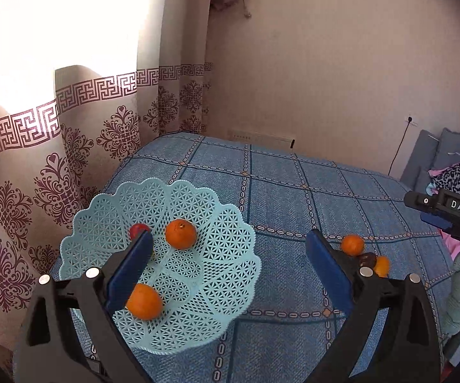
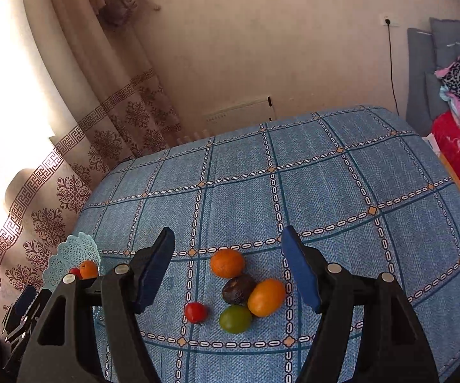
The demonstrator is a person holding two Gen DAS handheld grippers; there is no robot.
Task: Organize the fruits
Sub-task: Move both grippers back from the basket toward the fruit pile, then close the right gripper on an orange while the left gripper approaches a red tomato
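My left gripper (image 1: pixel 226 249) hangs over the pale blue lattice basket (image 1: pixel 223 223) at the table's (image 1: pixel 293 191) left edge, fingers (image 1: pixel 134 268) spread wide and gripping nothing. Two oranges (image 1: pixel 180 233) lie inside the basket, one (image 1: pixel 144 301) just beside the left finger — I cannot tell if they touch — and a small red fruit (image 1: pixel 137 229) peeks out behind that fingertip. My right gripper (image 2: pixel 228 255) is equally wide open and empty, hovering above the loose cluster on the blue checked cloth: an orange (image 2: pixel 227 263), a dark avocado (image 2: pixel 238 289), an oval orange fruit (image 2: pixel 266 297), a green fruit (image 2: pixel 235 319), and a red tomato (image 2: pixel 195 312) slightly apart to the left.
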